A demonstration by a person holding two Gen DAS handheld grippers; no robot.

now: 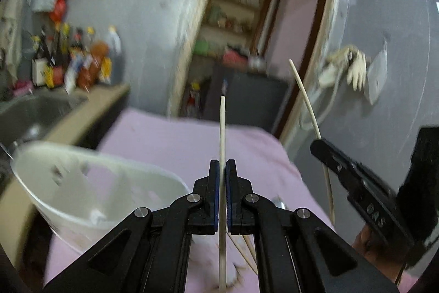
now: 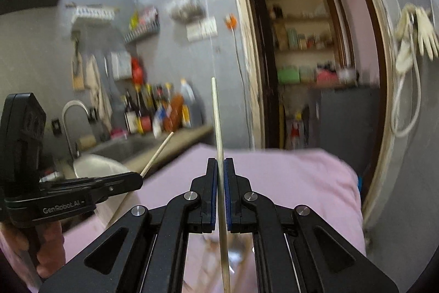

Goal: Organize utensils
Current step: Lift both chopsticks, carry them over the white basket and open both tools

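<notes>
Fingers (image 1: 218, 194) hiding chopstick (image 1: 222, 128) middle

The black two-finger left gripper (image 1: 222, 169) has its jaws closed on a thin pale wooden chopstick (image 1: 222, 133). The black two-finger right gripper (image 2: 220, 166) is closed too, on a second pale wooden chopstick (image 2: 216, 114). A hand (image 2: 46, 246) holds the left gripper's handle.

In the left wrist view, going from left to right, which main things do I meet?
White basket → chopstick in the left gripper → left gripper → chopstick in the right gripper → right gripper.
</notes>
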